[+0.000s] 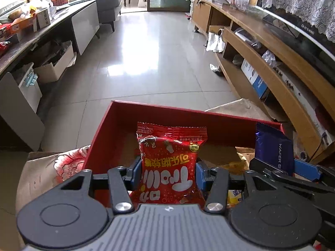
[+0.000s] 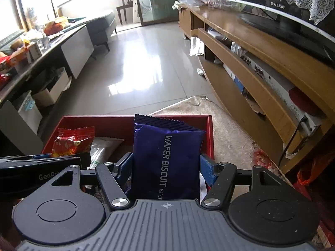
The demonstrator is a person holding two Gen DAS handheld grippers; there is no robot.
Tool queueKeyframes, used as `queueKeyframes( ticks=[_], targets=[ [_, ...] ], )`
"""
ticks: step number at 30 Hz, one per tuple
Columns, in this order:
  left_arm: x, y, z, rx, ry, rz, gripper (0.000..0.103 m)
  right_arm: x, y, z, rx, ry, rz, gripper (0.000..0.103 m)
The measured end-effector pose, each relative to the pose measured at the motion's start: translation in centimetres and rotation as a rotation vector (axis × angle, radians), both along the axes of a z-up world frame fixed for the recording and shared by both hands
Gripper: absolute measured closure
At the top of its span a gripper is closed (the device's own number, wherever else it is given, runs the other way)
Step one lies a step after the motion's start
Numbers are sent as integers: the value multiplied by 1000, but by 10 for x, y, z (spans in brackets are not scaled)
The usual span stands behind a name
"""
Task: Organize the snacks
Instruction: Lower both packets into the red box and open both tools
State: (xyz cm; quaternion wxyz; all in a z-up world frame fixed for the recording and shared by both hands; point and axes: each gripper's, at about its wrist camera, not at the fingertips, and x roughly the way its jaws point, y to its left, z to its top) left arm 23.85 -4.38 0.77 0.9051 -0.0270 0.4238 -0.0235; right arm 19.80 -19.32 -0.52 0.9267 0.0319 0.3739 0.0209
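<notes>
Snacks part-sorted: red candy packet [image 1: 169, 163] clamped in left gripper [image 1: 168, 174], blue wafer biscuit pack [image 2: 166, 159] clamped in right gripper [image 2: 166, 171], both above red box [image 1: 117, 125] (some packets already inside), neither yet released.

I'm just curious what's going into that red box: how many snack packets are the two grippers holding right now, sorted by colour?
Red packet, clamped in the left gripper: 1
Dark blue wafer biscuit packet, clamped in the right gripper: 1
Total held: 2
Both are over the red box; other packets lie inside it, too hidden to count.
</notes>
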Motion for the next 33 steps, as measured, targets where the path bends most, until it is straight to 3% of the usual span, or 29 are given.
queueKeyframes(
  ticks=[7, 13, 21, 33],
  targets=[
    [8, -3, -8, 63, 24, -1, 54, 10, 8, -11, -47, 26, 18, 29],
    [8, 1, -6, 49, 42, 2, 51, 10, 9, -9, -54, 34, 10, 28],
    [1, 9, 7, 7, 40, 12, 48, 6, 4, -2, -44, 16, -5, 17],
    [-26, 18, 29, -60, 17, 6, 44, -11, 3, 18, -43, -19, -6, 16]
  ],
)
